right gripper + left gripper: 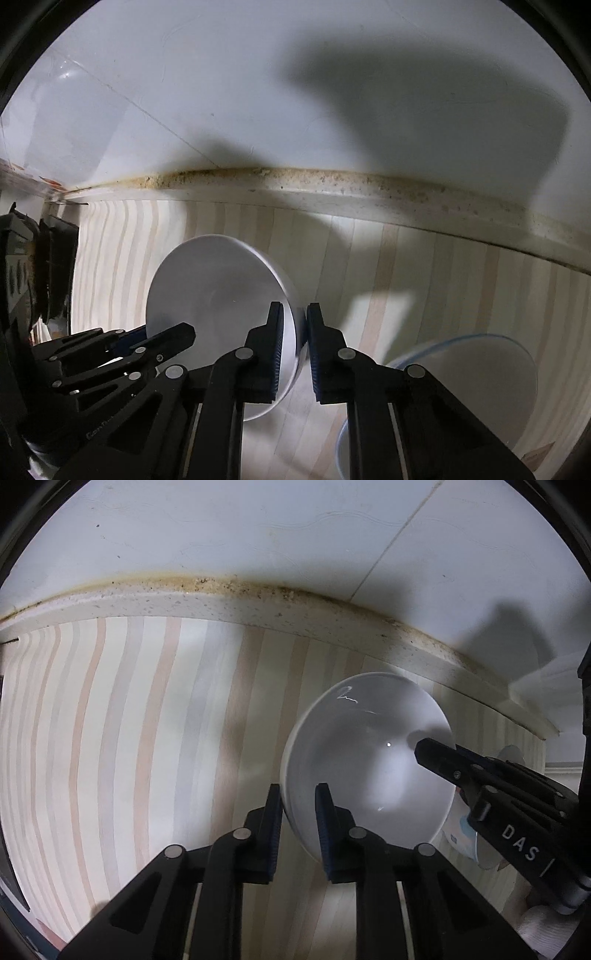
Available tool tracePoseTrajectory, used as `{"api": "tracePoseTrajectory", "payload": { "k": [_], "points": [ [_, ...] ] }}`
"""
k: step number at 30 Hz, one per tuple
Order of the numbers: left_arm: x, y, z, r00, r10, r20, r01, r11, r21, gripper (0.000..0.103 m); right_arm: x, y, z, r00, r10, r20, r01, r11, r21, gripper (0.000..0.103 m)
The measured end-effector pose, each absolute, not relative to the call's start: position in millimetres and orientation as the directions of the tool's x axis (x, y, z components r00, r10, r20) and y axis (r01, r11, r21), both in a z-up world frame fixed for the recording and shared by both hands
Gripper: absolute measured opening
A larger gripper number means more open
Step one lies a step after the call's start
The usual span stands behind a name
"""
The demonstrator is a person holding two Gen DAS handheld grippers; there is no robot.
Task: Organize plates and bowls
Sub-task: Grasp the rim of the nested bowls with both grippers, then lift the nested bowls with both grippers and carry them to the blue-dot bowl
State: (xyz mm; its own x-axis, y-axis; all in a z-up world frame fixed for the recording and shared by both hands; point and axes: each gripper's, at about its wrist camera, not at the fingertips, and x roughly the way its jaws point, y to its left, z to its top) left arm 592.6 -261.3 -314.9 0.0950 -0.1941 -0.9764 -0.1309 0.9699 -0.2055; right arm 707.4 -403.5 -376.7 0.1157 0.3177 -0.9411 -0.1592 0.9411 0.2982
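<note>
We see a round, smooth white bowl (365,760) on the striped wood-grain desk (129,738), its opening facing up, tilted toward the wall. Our left hand-held gripper (298,812) is clamped on the bowl's left rim, one pad inside, one outside. Our right hand-held gripper (295,339) pinches the opposite rim likewise. A blue-rimmed plate (491,380) lies flat to the right. Behind, a speckled, stained ledge (221,603) meets glossy white wall tile (258,528).
</note>
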Motion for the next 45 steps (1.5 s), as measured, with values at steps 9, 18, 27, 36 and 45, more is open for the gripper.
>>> {"api": "tracePoseTrajectory", "payload": {
  "k": [9,18,27,36,45],
  "points": [
    [564,-270,-273,0.141,-0.200,-0.970,-0.080,0.974,-0.213,0.016,674,-412,-351,0.128,0.373,-0.919,-0.139,0.924,0.356,0.014],
    [487,-300,-213,0.140,-0.267,-0.954,0.072,0.963,-0.259,0.016,578,-445,-292,0.191,0.390,-0.901,-0.092,0.921,0.379,0.014],
    [422,-327,-225,0.037,-0.296,-0.955,0.159,0.945,-0.287,0.016,463,-473,-290,0.168,0.375,-0.912,-0.007,0.925,0.379,0.014],
    [399,-337,-256,-0.052,-0.236,-0.970,0.193,0.951,-0.242,0.016,414,-479,-327,0.113,0.360,-0.926,0.053,0.929,0.367,0.014],
    [386,-344,-269,-0.069,-0.178,-0.982,0.236,0.953,-0.189,0.016,417,-475,-341,0.076,0.344,-0.936,0.073,0.934,0.349,0.014]
  ]
}}
